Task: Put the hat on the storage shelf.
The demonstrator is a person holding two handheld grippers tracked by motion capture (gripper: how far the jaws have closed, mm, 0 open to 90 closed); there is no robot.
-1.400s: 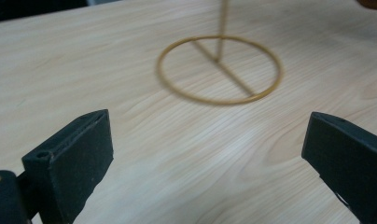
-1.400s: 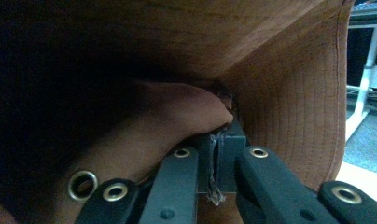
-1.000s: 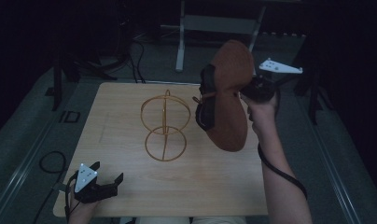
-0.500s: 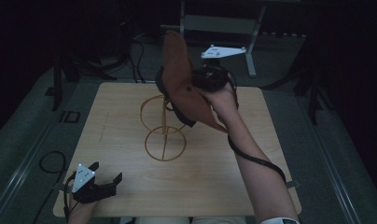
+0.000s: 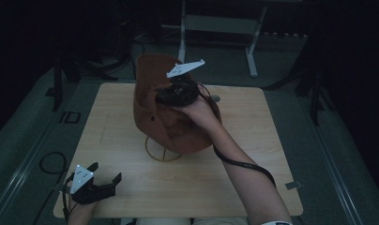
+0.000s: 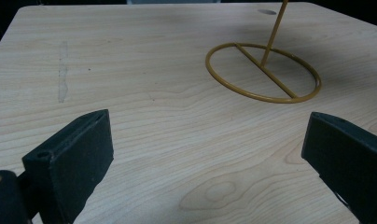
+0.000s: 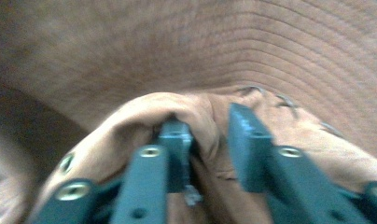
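Nearest to me, my left tongs (image 5: pixel 99 183) rest at the near left corner of the wooden worktop (image 5: pixel 272 140). Their jaws stand wide apart and hold nothing; in the left gripper view I see only bare wood between them, and beyond it the round base of the yellow wire stand (image 6: pixel 263 72).

Farther out, near the middle of the worktop, my right tongs (image 5: pixel 165 93) are at the crown of the brown hat (image 5: pixel 152 115). The hat sits over the top of the wire stand, whose base ring (image 5: pixel 163 152) shows below the brim. In the right gripper view, a fold of the crown (image 7: pixel 200 121) lies between the jaws. These jaws have just been opening, and the far jaw no longer presses the fold, so the hat is loose between them.
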